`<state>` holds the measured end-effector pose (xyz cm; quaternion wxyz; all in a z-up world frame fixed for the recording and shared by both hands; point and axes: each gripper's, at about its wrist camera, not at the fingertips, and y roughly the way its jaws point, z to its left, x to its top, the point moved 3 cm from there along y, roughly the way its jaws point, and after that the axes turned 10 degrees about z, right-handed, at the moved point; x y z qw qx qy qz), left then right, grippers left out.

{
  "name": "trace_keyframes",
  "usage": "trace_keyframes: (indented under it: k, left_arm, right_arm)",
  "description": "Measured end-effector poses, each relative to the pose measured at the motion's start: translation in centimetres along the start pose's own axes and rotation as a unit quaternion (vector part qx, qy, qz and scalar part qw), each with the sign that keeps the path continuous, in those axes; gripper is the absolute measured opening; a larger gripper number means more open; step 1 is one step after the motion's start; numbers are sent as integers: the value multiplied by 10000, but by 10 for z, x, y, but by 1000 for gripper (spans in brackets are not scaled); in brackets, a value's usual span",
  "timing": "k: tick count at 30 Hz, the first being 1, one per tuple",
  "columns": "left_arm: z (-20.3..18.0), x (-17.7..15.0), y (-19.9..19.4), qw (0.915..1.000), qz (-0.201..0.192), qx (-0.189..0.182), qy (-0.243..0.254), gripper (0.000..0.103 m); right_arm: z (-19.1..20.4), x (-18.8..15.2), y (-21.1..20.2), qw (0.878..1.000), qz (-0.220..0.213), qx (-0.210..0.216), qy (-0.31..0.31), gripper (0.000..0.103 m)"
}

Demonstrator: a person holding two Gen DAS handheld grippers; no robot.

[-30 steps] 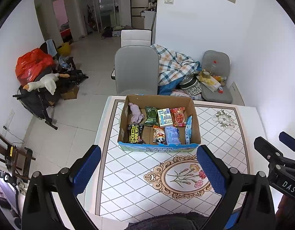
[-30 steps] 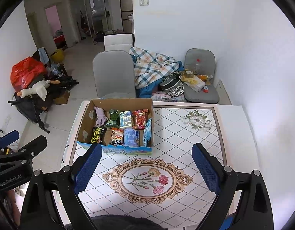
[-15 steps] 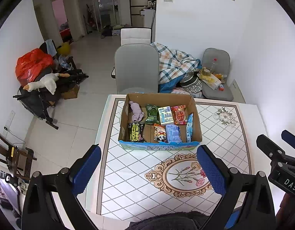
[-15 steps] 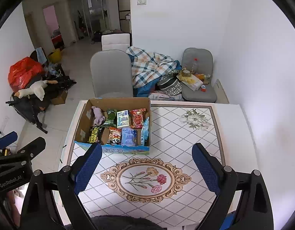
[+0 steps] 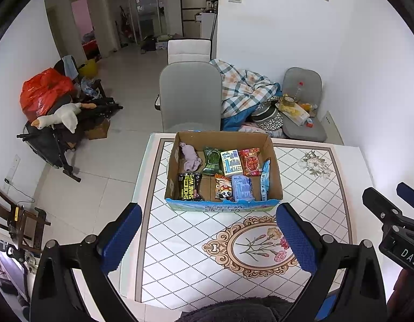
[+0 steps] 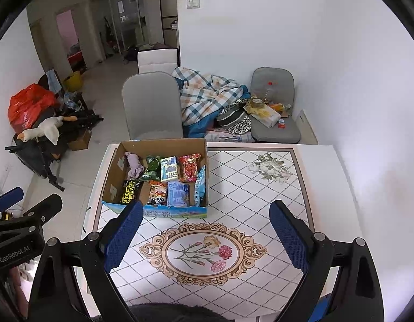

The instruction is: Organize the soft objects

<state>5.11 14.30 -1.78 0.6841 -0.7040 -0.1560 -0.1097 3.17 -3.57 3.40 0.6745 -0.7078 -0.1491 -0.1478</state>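
A cardboard box (image 5: 274, 161) (image 6: 112, 171) stands on the far left part of the patterned table (image 5: 327, 204) (image 6: 260, 204). It holds soft packets: a lilac cloth (image 5: 189, 157) (image 6: 134, 165), a black shoe-wipes pack (image 5: 190, 190) (image 6: 129, 194), a green pack (image 5: 212, 159), a red pack (image 5: 250, 161) (image 6: 189, 167) and blue packs (image 5: 241, 191) (image 6: 177, 193). My left gripper (image 5: 208, 237) is open and empty, held high in front of the box. My right gripper (image 6: 204, 234) is open and empty over the flower medallion (image 6: 204, 251).
A grey chair (image 5: 190, 99) stands behind the table. A plaid blanket (image 5: 244, 91) and a second cluttered chair (image 5: 303, 107) sit by the wall. A stroller with a goose toy (image 5: 59, 118) and a red bag (image 5: 43, 91) are on the floor at left.
Both grippers have drawn back and up a little, so the box looks slightly farther away. Both stay open. Nothing in the box has moved.
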Motion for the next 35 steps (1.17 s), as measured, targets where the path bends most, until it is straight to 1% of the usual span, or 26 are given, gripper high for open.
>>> trace_keyframes:
  k: [35]
  left_arm:
    - [0, 2, 6, 10000, 4, -21, 27, 102]
  right_arm:
    - [1, 2, 1, 10000, 34, -34, 36, 97]
